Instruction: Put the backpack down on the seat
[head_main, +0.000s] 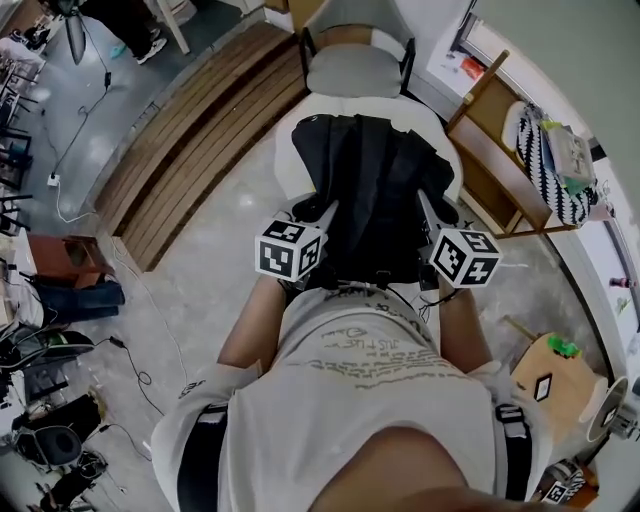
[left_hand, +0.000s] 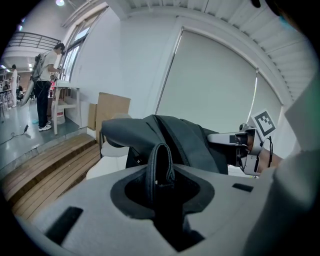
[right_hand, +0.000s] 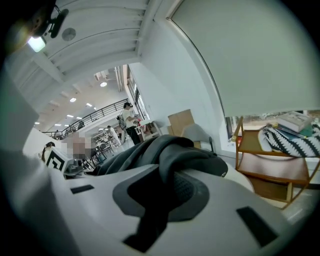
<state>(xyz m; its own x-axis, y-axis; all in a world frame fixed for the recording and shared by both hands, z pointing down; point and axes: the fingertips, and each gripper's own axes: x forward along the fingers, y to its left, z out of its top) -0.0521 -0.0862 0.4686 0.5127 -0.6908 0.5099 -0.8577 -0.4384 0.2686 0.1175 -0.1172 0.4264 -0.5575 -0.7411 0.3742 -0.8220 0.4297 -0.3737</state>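
The person is holding a black backpack (head_main: 375, 190) between both grippers, out in front of the body and over a white seat (head_main: 290, 140). The bag is lying spread across the middle of the seat, with white cushion showing at its left, right and far edges. I cannot tell whether its underside is resting on the cushion.

The left gripper (head_main: 318, 218) is clamping a narrow strap loop (left_hand: 159, 162) at the near left corner of the bag; the loop is standing upright between the jaws, which are pressing on it. The right gripper (head_main: 432, 215) is gripping a thick fold of the bag's dark cloth at the near right corner, its jaws nearly together on the fabric. Both grippers are pointing away from the person and slightly downward.

Just beyond the seat, a grey chair (head_main: 352, 70) is standing. A wooden shelf (head_main: 492, 150) is sitting to the right with a striped bag (head_main: 548, 170) on it, and a low wooden platform (head_main: 190, 140) is running along the left.
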